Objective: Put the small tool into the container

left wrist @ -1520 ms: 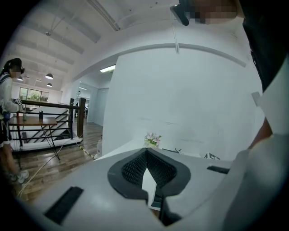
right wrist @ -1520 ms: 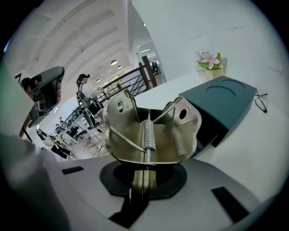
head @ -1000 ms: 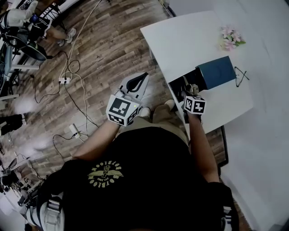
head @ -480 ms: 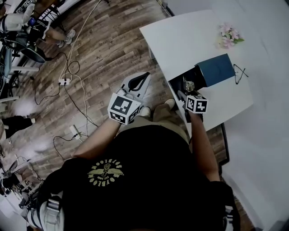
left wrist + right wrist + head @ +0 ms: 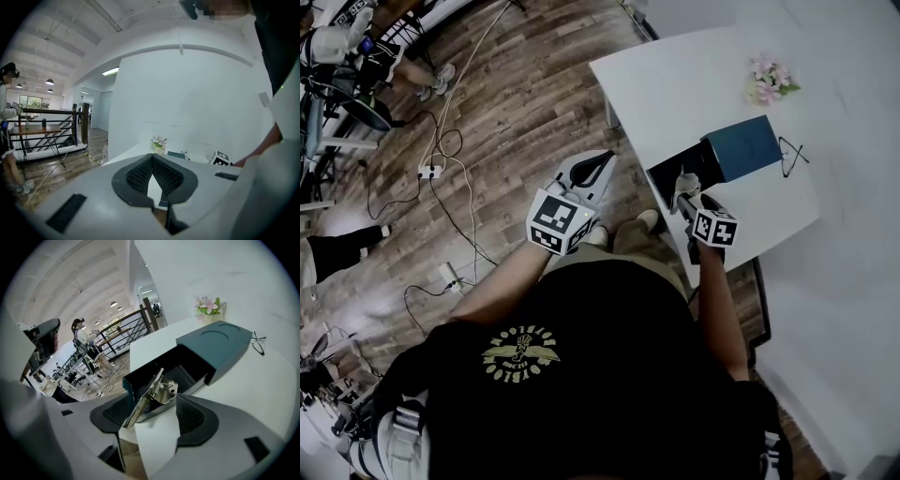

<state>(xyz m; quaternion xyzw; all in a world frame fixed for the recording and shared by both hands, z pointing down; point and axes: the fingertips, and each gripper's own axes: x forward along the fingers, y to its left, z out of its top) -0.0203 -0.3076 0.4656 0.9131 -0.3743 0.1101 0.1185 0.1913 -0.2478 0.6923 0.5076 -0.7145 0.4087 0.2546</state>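
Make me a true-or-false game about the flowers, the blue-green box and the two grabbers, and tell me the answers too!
1. The flowers stand on the white table. True.
2. The teal box is shut tight. False: its dark tray is slid out.
3. The left gripper holds the metal tool. False: its jaws are together on nothing. The tool is between the jaws of the right gripper, which are opening.
4. The left gripper hangs over the wooden floor, not over the table. True.
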